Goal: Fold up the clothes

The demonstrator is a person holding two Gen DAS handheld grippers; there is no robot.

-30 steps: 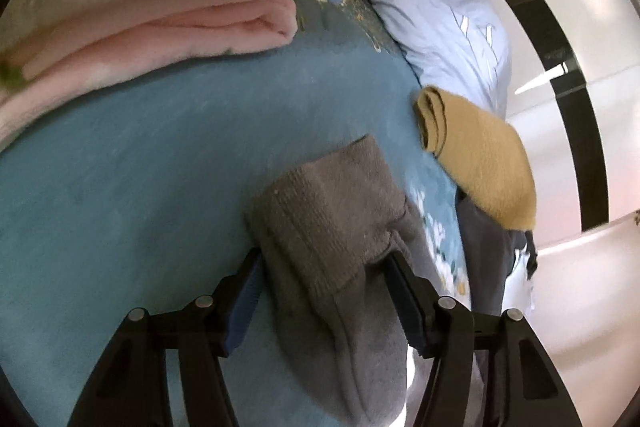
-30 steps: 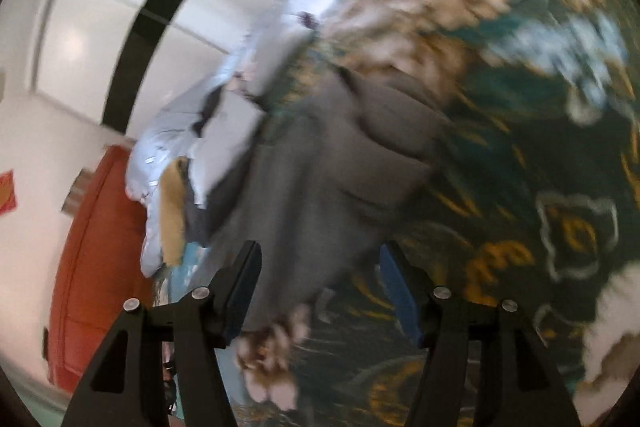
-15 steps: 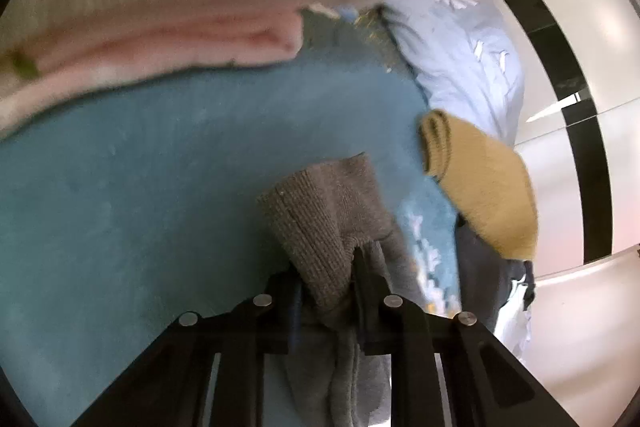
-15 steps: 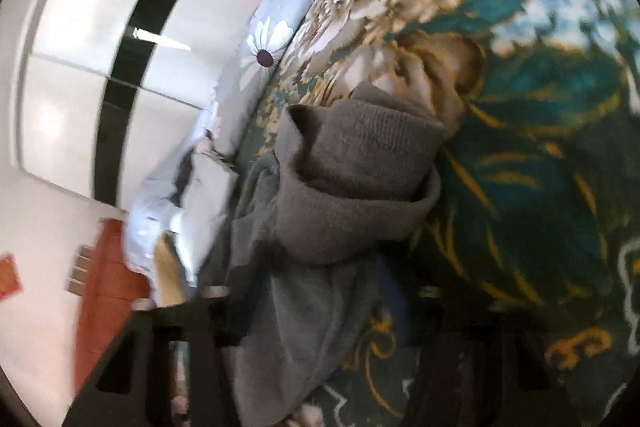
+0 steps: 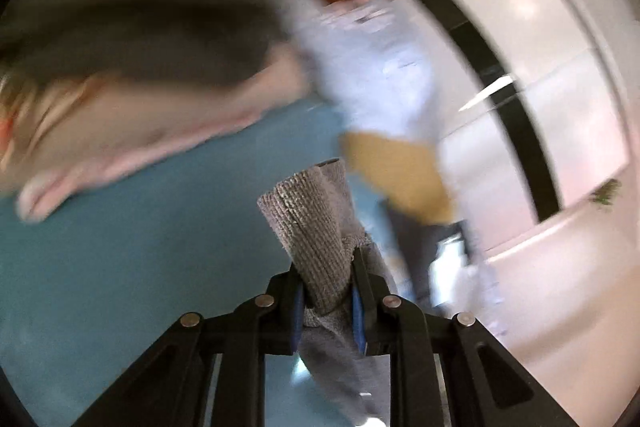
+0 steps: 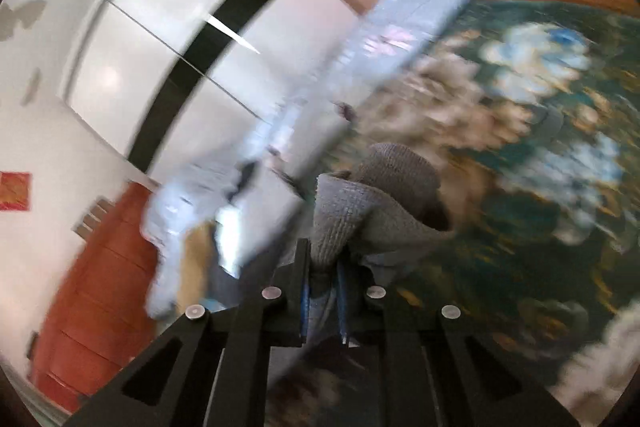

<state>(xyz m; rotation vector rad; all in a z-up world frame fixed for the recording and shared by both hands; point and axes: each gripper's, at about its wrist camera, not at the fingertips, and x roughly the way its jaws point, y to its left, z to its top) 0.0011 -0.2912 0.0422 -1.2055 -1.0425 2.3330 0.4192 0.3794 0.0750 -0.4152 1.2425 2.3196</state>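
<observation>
both grippers, left gripper and right gripper, pinch the grey knit garment at its ribbed edge; it looks soft, light, floppy.

Left gripper clamped on grey knit cuff, lifted over teal bedspread; mustard garment near bedspread's right edge, background blurred
</observation>
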